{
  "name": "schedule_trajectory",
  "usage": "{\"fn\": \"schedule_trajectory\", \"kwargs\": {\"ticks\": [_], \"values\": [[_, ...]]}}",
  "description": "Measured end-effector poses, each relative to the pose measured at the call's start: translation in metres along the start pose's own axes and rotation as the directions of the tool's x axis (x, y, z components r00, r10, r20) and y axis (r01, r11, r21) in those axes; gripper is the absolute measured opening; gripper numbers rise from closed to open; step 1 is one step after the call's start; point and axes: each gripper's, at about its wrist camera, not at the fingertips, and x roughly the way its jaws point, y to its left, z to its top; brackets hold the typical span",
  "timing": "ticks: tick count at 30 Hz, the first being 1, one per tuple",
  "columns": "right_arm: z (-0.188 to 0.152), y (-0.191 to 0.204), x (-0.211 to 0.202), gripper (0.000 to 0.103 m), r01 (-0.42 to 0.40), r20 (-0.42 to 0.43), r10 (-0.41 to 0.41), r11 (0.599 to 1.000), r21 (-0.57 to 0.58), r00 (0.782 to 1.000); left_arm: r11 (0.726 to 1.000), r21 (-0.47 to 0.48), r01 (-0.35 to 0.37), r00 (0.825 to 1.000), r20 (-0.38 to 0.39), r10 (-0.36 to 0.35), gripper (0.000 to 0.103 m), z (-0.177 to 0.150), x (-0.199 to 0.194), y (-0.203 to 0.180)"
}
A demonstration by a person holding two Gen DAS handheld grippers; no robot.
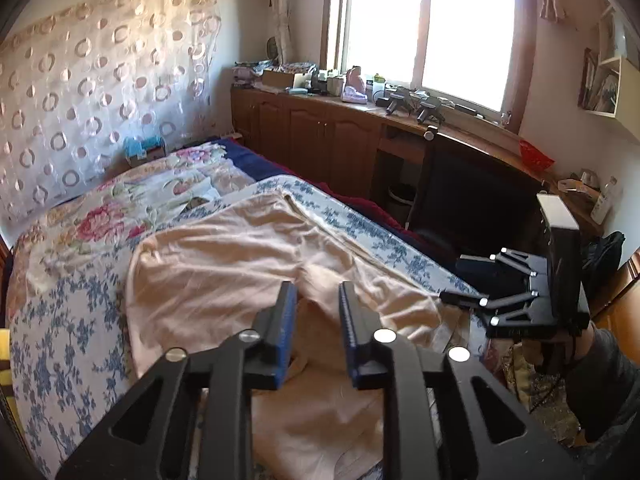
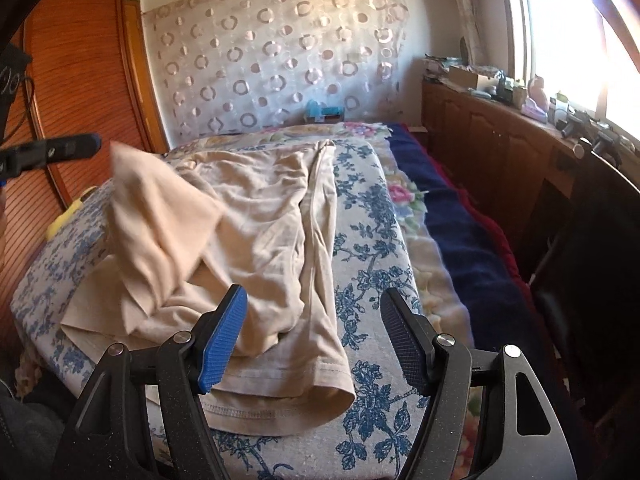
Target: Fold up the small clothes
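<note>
A beige garment lies spread on the bed's blue-flowered cover. My left gripper hovers just above the garment's middle, its blue pads a narrow gap apart with no cloth between them. In the right wrist view it shows at the left edge, and a blurred beige flap stands up in the air just beside its tip. My right gripper is open wide over the garment's near hem, touching nothing. The left wrist view shows it off the bed's right edge.
A dark blue blanket and a pink-flowered quilt lie beside the cover. Wooden cabinets with a cluttered top run under the window. A wooden wardrobe stands at the left. A dark sleeve holds the right gripper.
</note>
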Motion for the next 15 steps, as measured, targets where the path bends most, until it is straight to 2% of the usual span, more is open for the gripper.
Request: {"fn": "schedule_trajectory", "kwargs": {"ticks": [5, 15], "values": [[0.006, 0.003, 0.000, 0.071, -0.010, 0.008, 0.010, 1.000, -0.001, 1.000, 0.998, -0.021, -0.057, 0.998, -0.004, 0.057, 0.024, -0.020, -0.006, 0.015], [0.025, 0.034, 0.009, 0.071, -0.064, 0.012, 0.065, 0.996, -0.068, 0.998, 0.975, -0.162, -0.150, 0.989, -0.015, 0.149, 0.025, -0.066, -0.022, 0.065]]}}
